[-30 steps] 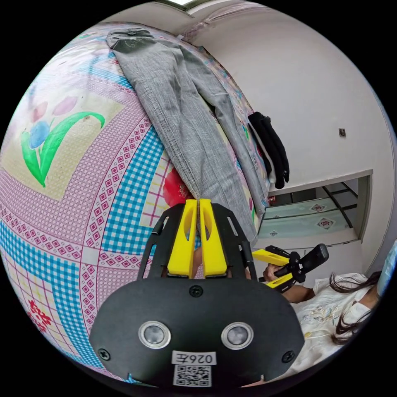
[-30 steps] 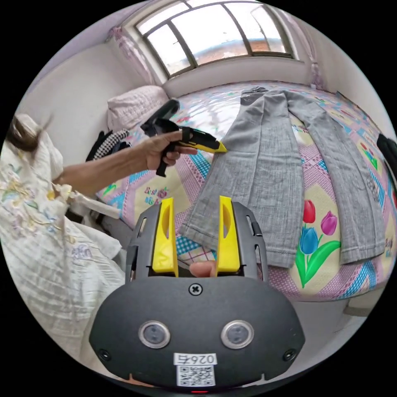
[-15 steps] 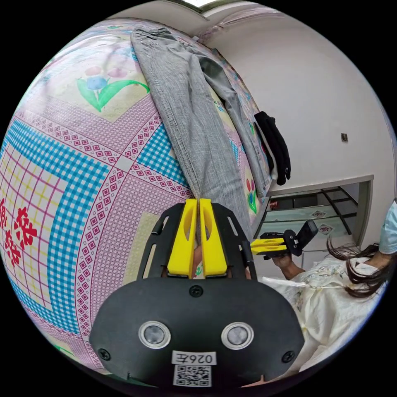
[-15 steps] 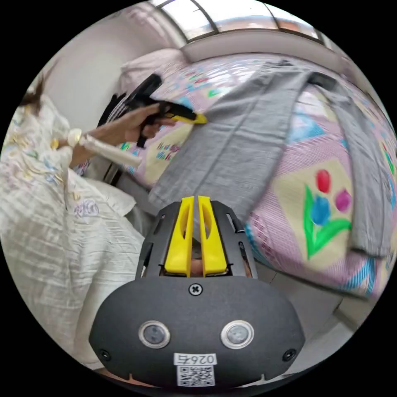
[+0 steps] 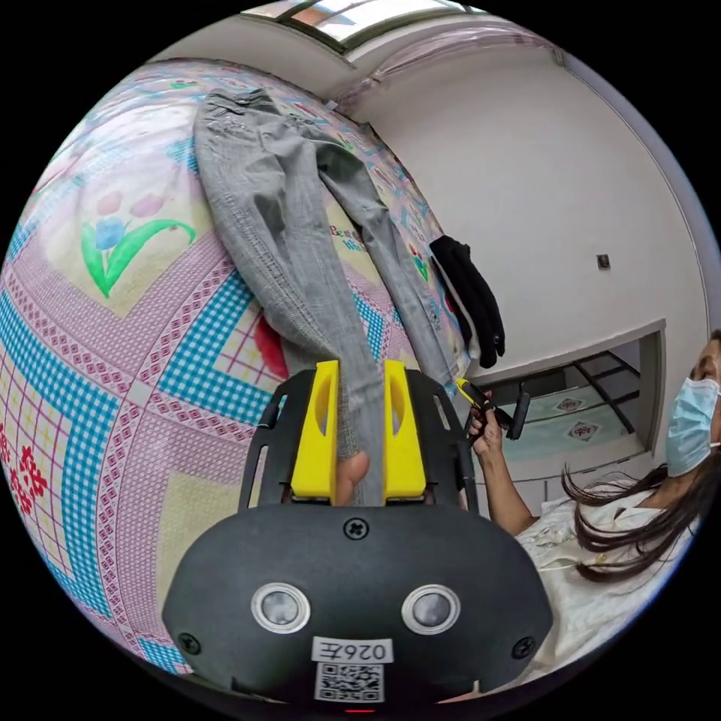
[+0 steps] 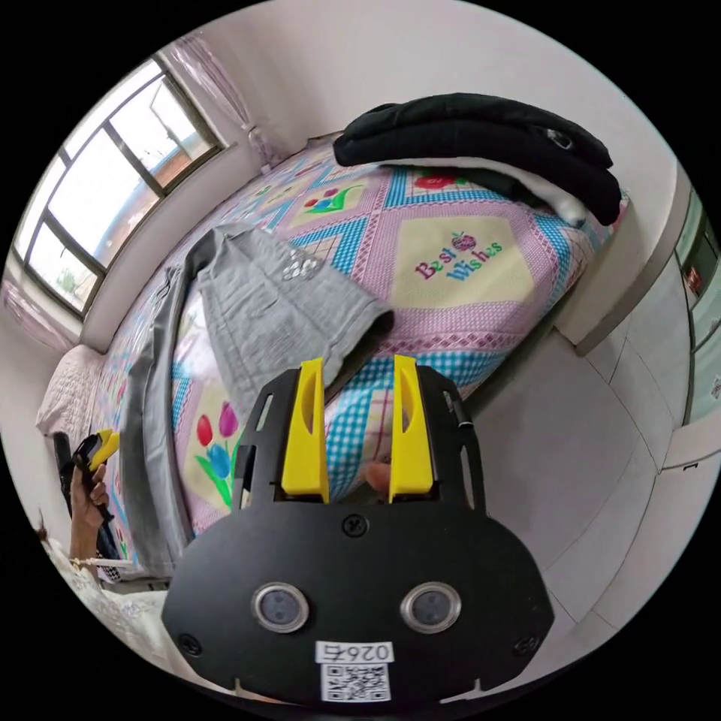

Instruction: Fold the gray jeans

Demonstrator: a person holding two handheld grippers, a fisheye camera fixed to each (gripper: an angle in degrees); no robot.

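Spreading the gray denim jeans [image 5: 300, 248] flat on the patterned pink-and-blue quilted bed [image 5: 113, 360] looks like the step in hand. The left gripper [image 5: 357, 420] has its yellow fingers parted, one trouser leg's cloth running between them without being pinched. The right gripper [image 6: 359, 420] is likewise agape and empty, just short of the other leg's hem [image 6: 353, 330]. Next, I judge, each must close on a hem and carry it toward the waistband.

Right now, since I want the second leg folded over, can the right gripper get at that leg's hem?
Probably yes: the right gripper is open just short of the gray jeans hem, with bare bedsheet between and nothing in the way.
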